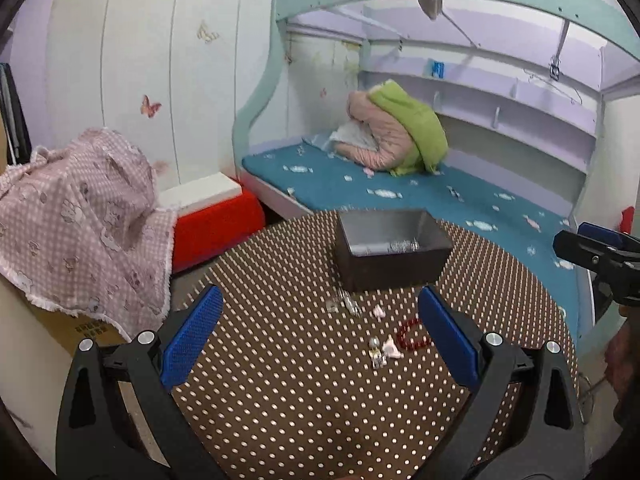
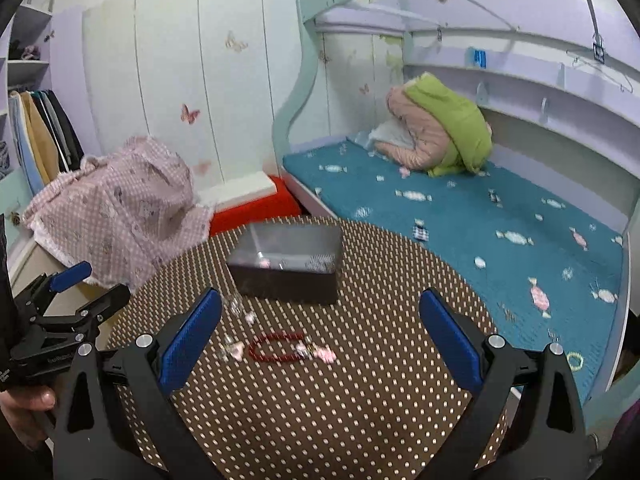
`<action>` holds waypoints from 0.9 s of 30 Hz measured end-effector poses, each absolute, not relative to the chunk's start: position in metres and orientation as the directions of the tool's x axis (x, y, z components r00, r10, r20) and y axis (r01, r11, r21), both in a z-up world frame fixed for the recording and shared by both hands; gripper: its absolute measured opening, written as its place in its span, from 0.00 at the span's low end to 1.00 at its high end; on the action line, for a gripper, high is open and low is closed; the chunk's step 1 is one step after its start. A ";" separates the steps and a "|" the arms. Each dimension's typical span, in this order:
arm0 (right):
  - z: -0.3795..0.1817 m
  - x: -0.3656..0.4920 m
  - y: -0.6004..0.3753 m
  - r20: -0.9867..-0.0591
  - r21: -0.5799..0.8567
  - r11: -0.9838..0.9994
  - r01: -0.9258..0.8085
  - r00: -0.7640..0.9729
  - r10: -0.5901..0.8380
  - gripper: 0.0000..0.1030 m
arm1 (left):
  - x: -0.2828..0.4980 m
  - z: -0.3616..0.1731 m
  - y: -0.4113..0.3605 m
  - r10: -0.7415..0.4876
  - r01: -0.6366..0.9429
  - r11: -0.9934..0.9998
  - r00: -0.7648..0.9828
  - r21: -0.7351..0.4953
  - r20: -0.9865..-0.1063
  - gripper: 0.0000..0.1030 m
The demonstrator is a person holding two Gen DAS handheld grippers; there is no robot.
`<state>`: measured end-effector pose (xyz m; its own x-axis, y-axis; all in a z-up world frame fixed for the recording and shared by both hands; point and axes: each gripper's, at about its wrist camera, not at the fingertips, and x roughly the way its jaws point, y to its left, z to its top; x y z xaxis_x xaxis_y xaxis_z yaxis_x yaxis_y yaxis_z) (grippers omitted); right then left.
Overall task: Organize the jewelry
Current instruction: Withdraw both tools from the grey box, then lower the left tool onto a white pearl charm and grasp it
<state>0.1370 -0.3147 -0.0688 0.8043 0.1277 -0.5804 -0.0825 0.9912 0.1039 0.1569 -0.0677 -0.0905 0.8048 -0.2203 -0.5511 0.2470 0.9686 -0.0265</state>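
On polka-dot table (image 1: 280, 380), dark box (image 1: 390, 254) at 12 o'clock already holds some silvery pieces. Left: red bead bracelet (image 2: 276, 346), pink charms (image 1: 391, 348), clear bits (image 1: 346, 305). My left gripper (image 1: 320, 336) and right gripper (image 2: 320, 336) both spread wide, empty. Judging partway.

Left claw (image 1: 320, 336) gaping, right claw (image 2: 320, 336) likewise (both empty)

Jewelry (image 2: 276, 347) before box (image 2: 286, 276) on table (image 2: 360, 400)
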 end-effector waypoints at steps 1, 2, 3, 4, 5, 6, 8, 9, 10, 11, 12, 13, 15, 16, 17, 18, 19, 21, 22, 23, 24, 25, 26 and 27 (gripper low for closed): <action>-0.076 0.139 -0.316 -0.598 0.104 0.992 -0.075 0.792 0.123 0.93 | 0.159 -0.099 -0.070 -0.226 0.255 0.967 0.794 -0.028 -0.564 0.95; -0.081 0.140 -0.317 -0.610 0.106 0.992 -0.069 0.784 0.120 0.93 | 0.162 -0.107 -0.071 -0.231 0.261 0.965 0.783 -0.032 -0.578 0.95; -0.088 0.142 -0.320 -0.626 0.114 0.992 -0.061 0.770 0.119 0.93 | 0.165 -0.115 -0.072 -0.234 0.265 0.964 0.771 -0.037 -0.592 0.95; -0.092 0.144 -0.321 -0.637 0.119 0.991 -0.055 0.762 0.119 0.93 | 0.168 -0.121 -0.073 -0.234 0.265 0.964 0.761 -0.039 -0.606 0.95; -0.096 0.144 -0.322 -0.644 0.123 0.991 -0.050 0.756 0.118 0.93 | 0.171 -0.130 -0.075 -0.229 0.264 0.964 0.747 -0.037 -0.624 0.95; -0.099 0.145 -0.324 -0.650 0.126 0.991 -0.047 0.750 0.118 0.93 | 0.173 -0.137 -0.076 -0.226 0.265 0.964 0.739 -0.035 -0.635 0.95; -0.105 0.148 -0.326 -0.664 0.129 0.991 -0.043 0.738 0.118 0.93 | 0.177 -0.149 -0.080 -0.220 0.272 0.962 0.723 -0.023 -0.655 0.95; -0.107 0.150 -0.327 -0.670 0.131 0.991 -0.041 0.732 0.119 0.93 | 0.179 -0.154 -0.082 -0.220 0.278 0.960 0.715 -0.019 -0.663 0.95; -0.109 0.151 -0.327 -0.675 0.132 0.990 -0.040 0.728 0.119 0.93 | 0.181 -0.157 -0.084 -0.220 0.282 0.959 0.710 -0.015 -0.669 0.95; -0.112 0.154 -0.327 -0.683 0.132 0.990 -0.038 0.721 0.119 0.93 | 0.183 -0.163 -0.088 -0.221 0.292 0.956 0.700 -0.010 -0.679 0.95; -0.114 0.156 -0.327 -0.687 0.133 0.990 -0.037 0.717 0.119 0.93 | 0.185 -0.168 -0.091 -0.221 0.300 0.954 0.691 -0.006 -0.688 0.95; -0.117 0.158 -0.328 -0.695 0.135 0.990 -0.035 0.709 0.120 0.93 | 0.188 -0.173 -0.095 -0.220 0.306 0.952 0.685 0.000 -0.695 0.95; -0.123 0.161 -0.328 -0.706 0.139 0.990 -0.034 0.697 0.123 0.93 | 0.192 -0.181 -0.101 -0.216 0.314 0.950 0.671 0.008 -0.710 0.95; -0.126 0.163 -0.328 -0.713 0.142 0.989 -0.033 0.690 0.125 0.93 | 0.195 -0.186 -0.105 -0.214 0.317 0.948 0.662 0.010 -0.719 0.95; -0.129 0.165 -0.328 -0.718 0.144 0.989 -0.034 0.684 0.128 0.93 | 0.198 -0.189 -0.107 -0.214 0.320 0.947 0.655 0.010 -0.725 0.95; -0.132 0.166 -0.329 -0.725 0.145 0.989 -0.033 0.676 0.129 0.93 | 0.201 -0.193 -0.109 -0.212 0.322 0.947 0.647 0.011 -0.733 0.94; -0.134 0.166 -0.329 -0.728 0.145 0.989 -0.031 0.673 0.128 0.93 | 0.204 -0.198 -0.112 -0.208 0.325 0.946 0.638 0.014 -0.741 0.94; -0.139 0.168 -0.332 -0.737 0.154 0.988 -0.024 0.664 0.131 0.93 | 0.208 -0.204 -0.116 -0.206 0.331 0.943 0.625 0.017 -0.753 0.94; -0.141 0.168 -0.334 -0.740 0.158 0.987 -0.020 0.659 0.132 0.93 | 0.210 -0.206 -0.118 -0.208 0.335 0.942 0.619 0.015 -0.758 0.94; -0.142 0.169 -0.335 -0.742 0.161 0.987 -0.017 0.657 0.132 0.93 | 0.212 -0.208 -0.120 -0.210 0.338 0.941 0.611 0.012 -0.763 0.93; -0.143 0.170 -0.335 -0.744 0.164 0.986 -0.016 0.654 0.134 0.93 | 0.214 -0.210 -0.121 -0.218 0.343 0.940 0.602 0.002 -0.768 0.84; -0.144 0.171 -0.336 -0.747 0.168 0.986 -0.016 0.650 0.138 0.93 | 0.216 -0.211 -0.122 -0.225 0.347 0.938 0.592 -0.007 -0.774 0.76; -0.145 0.173 -0.335 -0.749 0.168 0.986 -0.016 0.648 0.139 0.93 | 0.219 -0.214 -0.123 -0.235 0.353 0.935 0.573 -0.022 -0.785 0.67; -0.145 0.174 -0.335 -0.749 0.169 0.985 -0.017 0.648 0.140 0.93 | 0.222 -0.216 -0.123 -0.239 0.354 0.935 0.564 -0.030 -0.790 0.67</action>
